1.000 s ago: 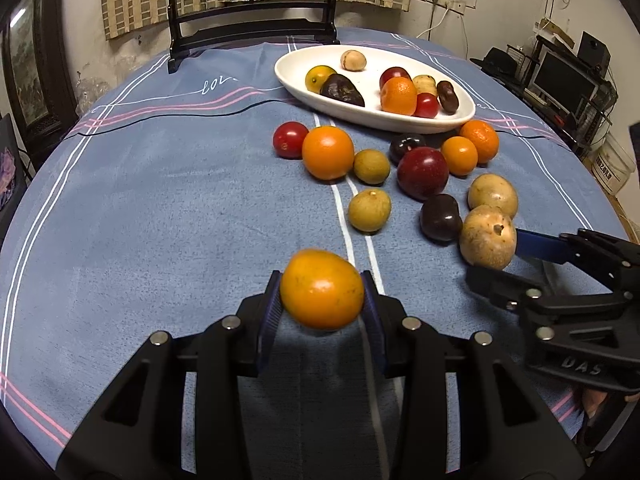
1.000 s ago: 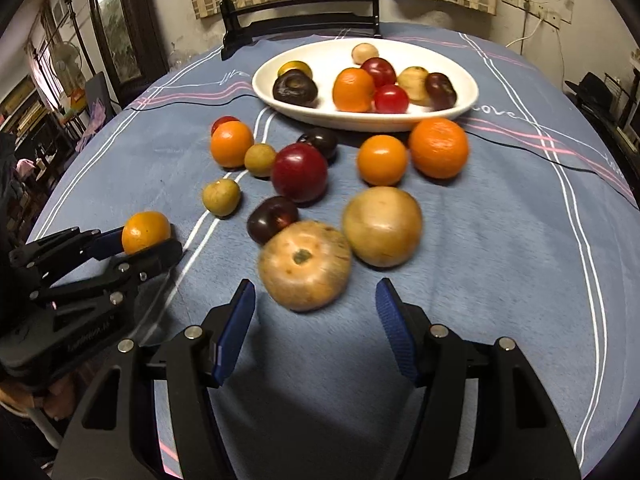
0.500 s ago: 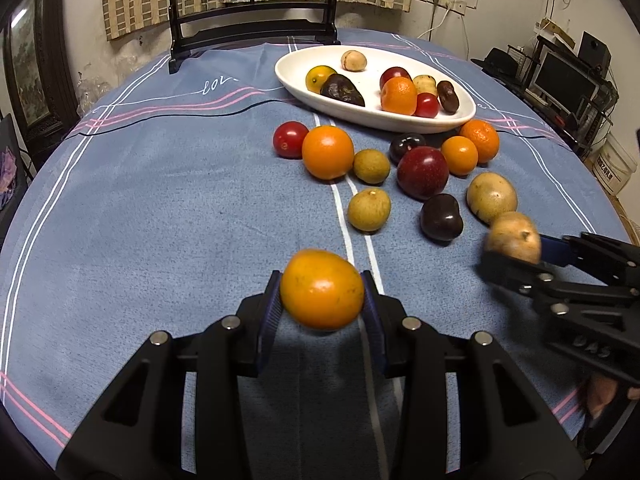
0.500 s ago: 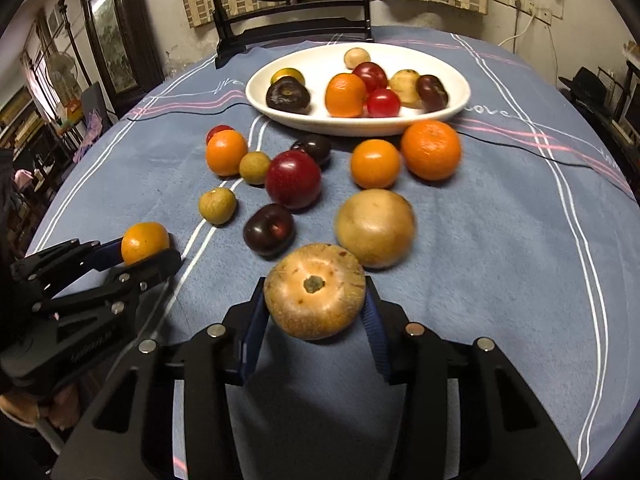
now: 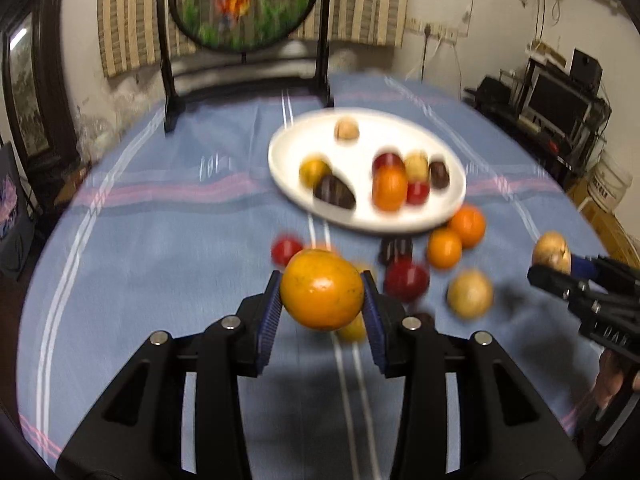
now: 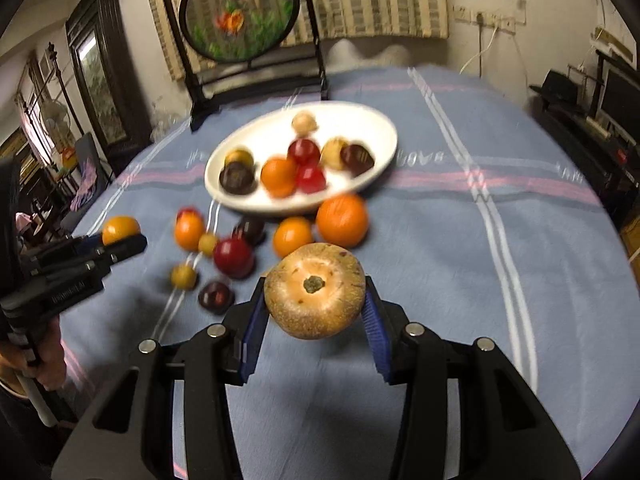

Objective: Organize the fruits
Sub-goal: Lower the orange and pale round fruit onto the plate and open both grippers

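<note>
While my left gripper [image 5: 322,300] clenches an orange fruit [image 5: 322,295] off the blue tablecloth [image 5: 168,264], my right gripper [image 6: 315,304] grips a speckled tan fruit [image 6: 315,295], stem scar facing me. Beyond, at twelve o'clock, the white plate [image 6: 372,128] holds blurred fruit. Loose fruits lie smeared between; my orange hides some of them. At ten o'clock in the right view, the other gripper is partly cut off.

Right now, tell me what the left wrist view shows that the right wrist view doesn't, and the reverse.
Left wrist only: the tan fruit lying on the cloth, and the orange fruit close up between its fingers.
Right wrist only: the stem end of the brown fruit it grips.
Both: the white plate of fruit, and the round screen behind it.
</note>
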A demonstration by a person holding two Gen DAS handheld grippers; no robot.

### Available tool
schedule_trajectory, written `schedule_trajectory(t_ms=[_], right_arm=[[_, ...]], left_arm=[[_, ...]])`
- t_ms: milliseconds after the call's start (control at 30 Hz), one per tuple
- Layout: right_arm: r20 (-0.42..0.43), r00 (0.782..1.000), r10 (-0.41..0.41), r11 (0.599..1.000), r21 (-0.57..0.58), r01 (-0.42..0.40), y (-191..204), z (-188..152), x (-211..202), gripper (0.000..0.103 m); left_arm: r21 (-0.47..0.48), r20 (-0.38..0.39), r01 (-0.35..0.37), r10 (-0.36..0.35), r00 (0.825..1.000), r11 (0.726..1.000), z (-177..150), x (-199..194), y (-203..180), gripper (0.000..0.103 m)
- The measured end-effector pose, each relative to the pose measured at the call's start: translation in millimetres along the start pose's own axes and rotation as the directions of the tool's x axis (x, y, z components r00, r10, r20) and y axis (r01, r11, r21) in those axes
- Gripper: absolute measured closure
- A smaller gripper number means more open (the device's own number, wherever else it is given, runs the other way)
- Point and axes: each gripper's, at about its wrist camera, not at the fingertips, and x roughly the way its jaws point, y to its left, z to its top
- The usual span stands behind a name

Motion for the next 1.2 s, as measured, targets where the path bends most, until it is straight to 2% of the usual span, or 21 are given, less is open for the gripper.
schedule_trajectory(t_ms=[167, 367, 467, 567, 700, 800, 833, 867, 933, 1100, 1200], right_arm=[[0.053, 0.998, -0.018, 0.999, -0.037, 0.020, 2, 40, 14, 0.057], [0.041, 0.999, -0.031, 0.998, -0.059, 0.033, 4, 88, 62, 0.057], [0.024, 0.997, -0.070, 0.997, -0.036, 0.071, -2, 107, 91, 0.058], [0.015, 0.996, -0.084, 0.996, -0.017, 0.085, -6, 118, 117, 0.058], [-0.016, 0.998, -0.068, 0.997, 0.028, 0.069, -11, 130, 144, 0.057], [-0.026, 0.997, -0.069, 0.996, 0.049, 0.070, -12, 135, 155, 0.057], [-0.010, 0.998, -0.056, 0.997, 0.061, 0.056, -12, 136, 155, 0.053], [0.010, 0.999, -0.048, 0.997, 0.066, 0.048, -12, 135, 153, 0.041], [0.058, 0.997, -0.060, 0.996, 0.072, 0.056, -10, 133, 144, 0.037], [0.047, 0.999, -0.027, 0.999, 0.047, 0.025, -4, 123, 128, 0.037], [0.034, 0.999, 0.012, 0.998, 0.064, -0.014, -6, 110, 113, 0.037]], left_arm=[[-0.005, 0.012, 0.003, -0.003, 1.000, 1.000, 44, 19, -5, 0.064], [0.030, 0.004, -0.034, 0.034, 0.999, 0.999, 85, 73, -16, 0.064], [0.017, -0.008, -0.061, 0.061, 0.998, 0.998, 94, 98, -15, 0.064], [-0.010, -0.023, -0.048, 0.048, 0.999, 0.999, 98, 116, -12, 0.064], [-0.024, -0.054, -0.042, 0.041, 0.998, 0.999, 104, 138, -12, 0.064], [-0.026, -0.060, -0.064, 0.062, 0.996, 0.998, 106, 150, -13, 0.063], [-0.030, -0.060, -0.067, 0.065, 0.996, 0.997, 106, 152, -13, 0.057], [-0.034, -0.058, -0.069, 0.067, 0.996, 0.997, 105, 152, -13, 0.043], [-0.026, -0.057, -0.073, 0.071, 0.996, 0.997, 104, 148, -15, 0.033], [-0.014, -0.028, -0.091, 0.090, 0.996, 0.996, 95, 128, -16, 0.032], [0.007, 0.003, -0.098, 0.098, 0.995, 0.995, 84, 109, -17, 0.028]])
